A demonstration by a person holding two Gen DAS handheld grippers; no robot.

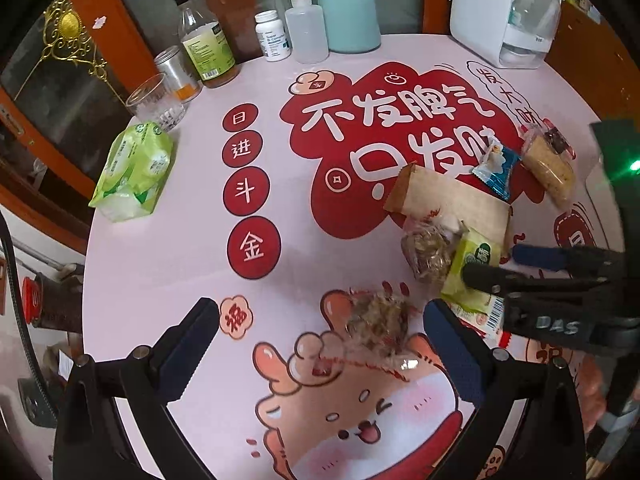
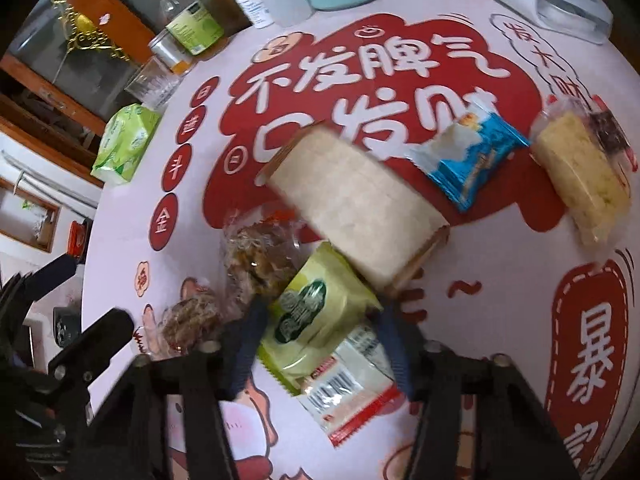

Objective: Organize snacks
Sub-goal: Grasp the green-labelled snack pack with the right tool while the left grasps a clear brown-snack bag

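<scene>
Far left of the round table [image 1: 160, 272], covered in a pink and red cartoon cloth: a green tissue pack [image 1: 134, 170] lying flat, with a drinking glass [image 1: 154, 100] just behind it. Along the back rim, a small tin, a bottle with a green label [image 1: 206, 46], a white pill jar [image 1: 274, 36], a squeeze bottle, a pale blue canister [image 1: 348, 16], and a white appliance [image 1: 504, 8] at the right. Left gripper [image 1: 320, 320]: jaws spread wide, released, nothing between the pads; a clear-wrapped brown snack [image 1: 378, 322] lies on the cloth between its fingers, touching neither. Just right of it, a second clear bag of brown pieces [image 1: 428, 250] leans against a tan paper-wrapped loaf [image 1: 448, 196]. Right gripper [image 2: 316, 336]: its blue-padded fingers sit on either side of a green snack packet [image 2: 316, 308], both pads right against its edges, so it reads as grasping the packet, which rests on the cloth with one end against the tan loaf and a white barcode wrapper [image 2: 344, 396] just below it. Further right, apart from the pile: a blue and white packet [image 2: 472, 156], then a yellow cake in clear wrap [image 2: 580, 176] near the table's right edge.
</scene>
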